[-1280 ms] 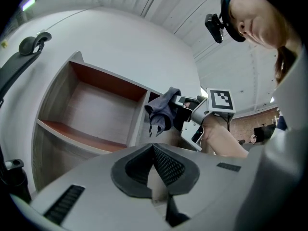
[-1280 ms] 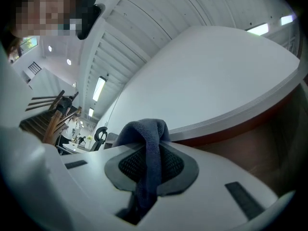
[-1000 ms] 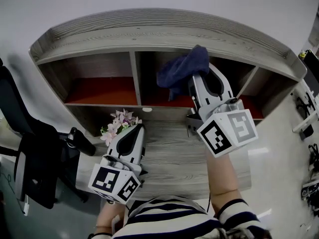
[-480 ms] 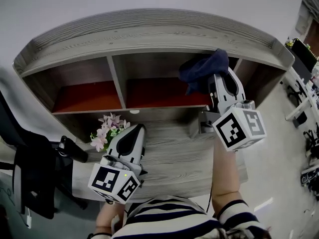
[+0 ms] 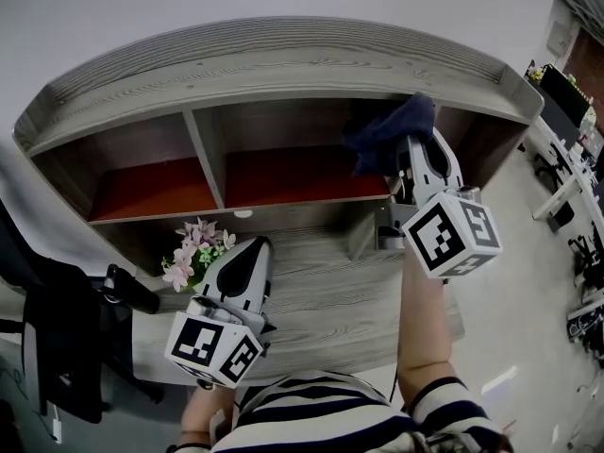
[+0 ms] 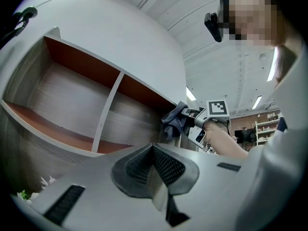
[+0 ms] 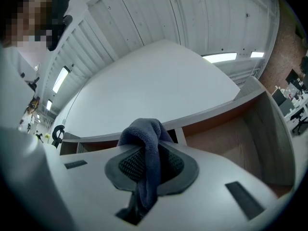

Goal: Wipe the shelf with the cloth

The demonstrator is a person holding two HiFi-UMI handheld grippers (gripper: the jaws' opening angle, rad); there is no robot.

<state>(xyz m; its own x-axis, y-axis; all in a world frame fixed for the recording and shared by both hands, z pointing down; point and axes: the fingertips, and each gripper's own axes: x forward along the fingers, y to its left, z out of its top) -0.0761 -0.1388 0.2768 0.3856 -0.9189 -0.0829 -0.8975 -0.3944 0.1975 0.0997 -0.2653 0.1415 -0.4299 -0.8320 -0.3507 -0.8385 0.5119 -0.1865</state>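
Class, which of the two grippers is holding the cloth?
The right gripper: its jaws are clamped on the dark blue cloth, up at the shelf. The left gripper is shut on nothing.

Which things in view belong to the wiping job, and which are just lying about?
In the job: dark blue cloth, clamped in the right gripper; grey wooden shelf unit with red-brown compartments.
Lying about: pink artificial flowers; black chair; left gripper, shut and empty, over the grey desk.
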